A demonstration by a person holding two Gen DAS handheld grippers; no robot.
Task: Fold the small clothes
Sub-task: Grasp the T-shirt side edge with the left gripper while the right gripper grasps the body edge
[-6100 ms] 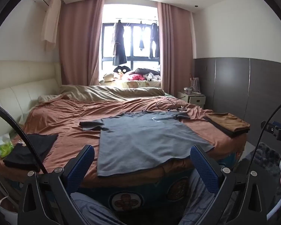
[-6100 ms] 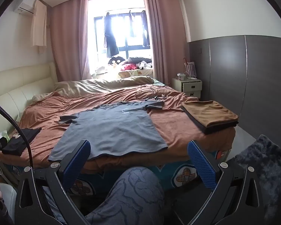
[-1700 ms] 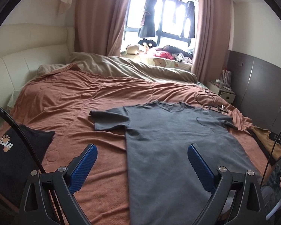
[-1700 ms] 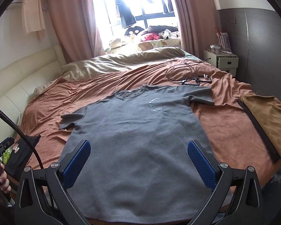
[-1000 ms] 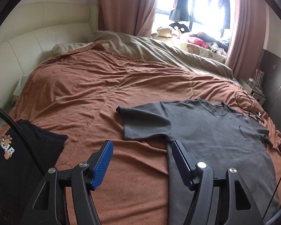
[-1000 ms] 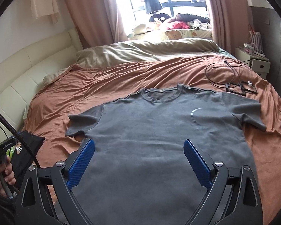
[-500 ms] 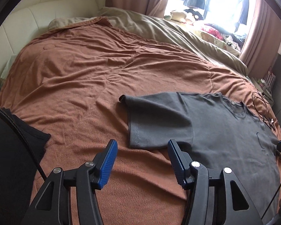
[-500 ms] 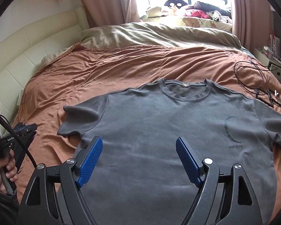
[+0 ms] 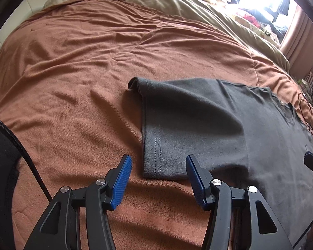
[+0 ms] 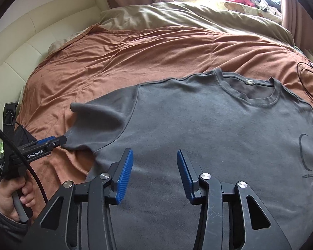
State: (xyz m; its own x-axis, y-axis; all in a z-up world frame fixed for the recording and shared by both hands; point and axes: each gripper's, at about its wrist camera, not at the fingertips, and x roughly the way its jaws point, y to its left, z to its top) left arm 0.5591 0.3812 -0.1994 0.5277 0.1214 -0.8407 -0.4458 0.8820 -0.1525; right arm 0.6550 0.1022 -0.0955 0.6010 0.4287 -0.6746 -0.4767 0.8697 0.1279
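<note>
A grey T-shirt lies flat, front up, on the rust-brown bedspread. In the left wrist view its left sleeve spreads out ahead. My left gripper hovers just over the sleeve's lower hem corner; its jaws are closing, with the hem edge between the blue pads and untouched by them. The right wrist view shows that gripper in a hand, its tip at the sleeve hem. My right gripper hangs over the shirt's body beside the armpit, jaws closing with only flat cloth beneath them.
A folded black garment lies at the bed's near left corner. A beige duvet is bunched along the far side. A coiled black cable rests on the bed to the right of the collar. A cream padded headboard runs along the left.
Both grippers have come forward and down toward the shirt. The left one now frames the sleeve's hem corner. Both pairs of jaws have narrowed, the right pair much more.
</note>
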